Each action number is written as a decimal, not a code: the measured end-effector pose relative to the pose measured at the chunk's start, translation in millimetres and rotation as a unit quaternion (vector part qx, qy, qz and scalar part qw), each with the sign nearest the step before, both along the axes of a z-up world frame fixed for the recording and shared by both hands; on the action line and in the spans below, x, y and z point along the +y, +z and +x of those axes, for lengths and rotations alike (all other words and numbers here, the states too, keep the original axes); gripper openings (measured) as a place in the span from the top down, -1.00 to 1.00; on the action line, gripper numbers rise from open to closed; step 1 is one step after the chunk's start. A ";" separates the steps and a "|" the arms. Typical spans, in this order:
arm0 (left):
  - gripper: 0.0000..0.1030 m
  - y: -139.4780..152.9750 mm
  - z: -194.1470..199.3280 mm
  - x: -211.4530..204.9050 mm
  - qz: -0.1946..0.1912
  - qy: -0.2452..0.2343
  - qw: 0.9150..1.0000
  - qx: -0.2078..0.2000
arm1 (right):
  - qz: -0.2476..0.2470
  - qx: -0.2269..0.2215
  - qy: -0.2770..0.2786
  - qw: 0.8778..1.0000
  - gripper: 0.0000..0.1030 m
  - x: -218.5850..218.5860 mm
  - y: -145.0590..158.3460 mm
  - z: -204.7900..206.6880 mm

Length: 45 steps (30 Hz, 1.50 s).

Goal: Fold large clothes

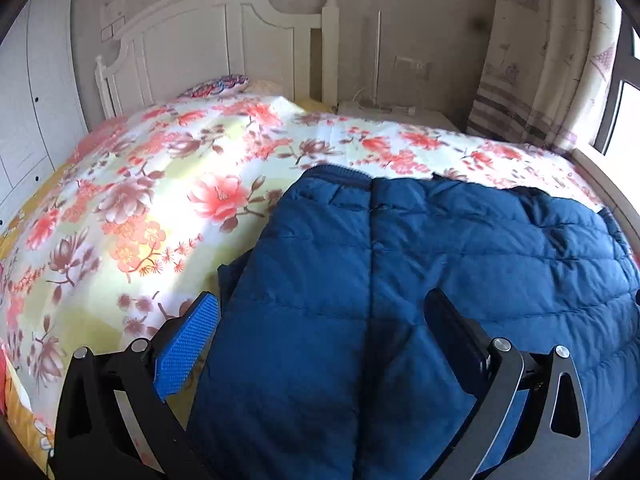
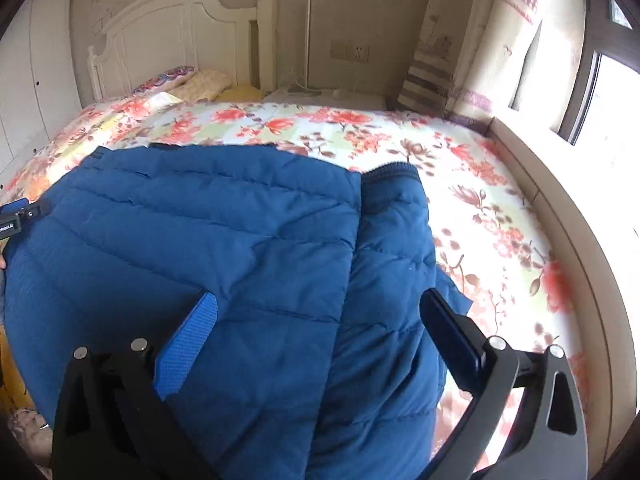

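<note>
Jacket [image 1: 400, 280], blue and quilted, is lying spread on a bed covered by a floral quilt [image 1: 140, 200] with red and brown flowers on a pale ground. In the left wrist view the jacket is filling the lower right of the scene, with a sleeve folded over the body so its ribbed cuff [image 1: 340, 176] is pointing toward the headboard [image 1: 200, 40]. The left gripper [image 1: 320, 308] is hovering over the jacket's near edge with its fingers spread wide apart, gripping nothing; the blue-padded finger [image 1: 188, 348] is sitting over the quilt just beside the jacket, and the dark finger [image 1: 456, 336] is over the blue fabric.

In the right wrist view the jacket [image 2: 220, 260] is taking up the lower left, and its other sleeve is lying folded along the right side, with the cuff [image 2: 394, 172] again facing the headboard [image 2: 172, 32]. The right gripper [image 2: 320, 308] is also hanging above the fabric with fingers wide apart and nothing between them. The left gripper [image 2: 20, 216] is showing partly at the left edge, beside the jacket.

A white wardrobe [image 1: 32, 92] is standing left of the bed. Patterned curtains [image 2: 500, 40] and a bright window [image 2: 612, 92] are lining the right side.
</note>
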<state>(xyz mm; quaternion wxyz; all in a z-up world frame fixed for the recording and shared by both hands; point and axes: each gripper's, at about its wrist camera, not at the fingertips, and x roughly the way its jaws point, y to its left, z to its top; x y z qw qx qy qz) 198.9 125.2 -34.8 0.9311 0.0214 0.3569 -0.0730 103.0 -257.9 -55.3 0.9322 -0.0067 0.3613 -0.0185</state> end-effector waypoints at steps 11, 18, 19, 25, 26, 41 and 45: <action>-0.91 -35.1 -63.8 -102.7 0.080 -0.140 0.987 -0.022 | -0.058 0.015 0.143 0.988 -0.96 104.9 -45.9 -15.6; -0.91 -13.1 -68.4 -62.2 0.045 -0.123 0.991 -0.008 | -0.071 0.002 0.116 0.991 -0.94 80.3 -15.2 -34.0; -0.91 -9.2 -71.6 -47.4 0.041 -0.106 0.993 -0.017 | -0.069 -0.004 0.106 0.992 -0.94 70.4 -11.1 -40.7; -0.91 -40.4 -68.2 35.6 -0.015 -0.045 0.999 0.000 | 0.040 0.002 0.070 0.997 -0.95 5.9 -43.0 -62.5; -0.91 -42.9 -70.2 37.9 -0.016 -0.046 0.999 -0.004 | 0.053 -0.004 0.069 0.996 -0.95 3.2 -46.4 -63.6; -0.91 -25.5 -134.8 -59.5 0.072 -0.155 0.984 -0.048 | -0.069 -0.006 0.173 0.983 -0.95 122.9 -36.5 -78.4; -0.91 -41.9 -129.2 -61.7 0.073 -0.161 0.984 -0.039 | -0.068 -0.007 0.180 0.981 -0.96 122.6 -48.3 -73.7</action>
